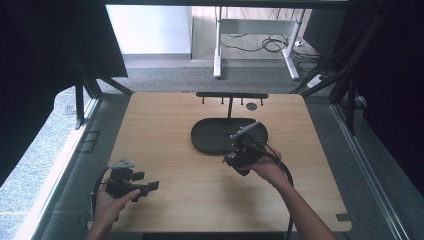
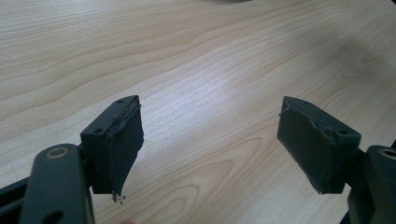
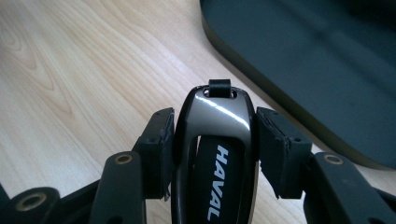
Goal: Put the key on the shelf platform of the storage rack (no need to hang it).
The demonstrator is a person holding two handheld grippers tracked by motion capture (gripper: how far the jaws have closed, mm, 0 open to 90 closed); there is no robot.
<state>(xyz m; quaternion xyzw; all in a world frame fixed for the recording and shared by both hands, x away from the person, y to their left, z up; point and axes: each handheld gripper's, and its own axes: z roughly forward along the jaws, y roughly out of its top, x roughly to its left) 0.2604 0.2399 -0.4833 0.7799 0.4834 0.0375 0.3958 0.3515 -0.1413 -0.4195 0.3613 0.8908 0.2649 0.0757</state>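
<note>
Clamping a HAVAL car key fob in the right tool, just beside the dark oval tray. Holding the left tool wide open, empty, over the wooden desk.

On the desk, a tray lies at centre toward the far side, with a rack standing just behind it. The right hand-held gripper sits just before the tray's near right edge, a key fob between its jaws. The left hand-held gripper is well apart, at the near left.

Grey carpet, white desk legs beyond
</note>
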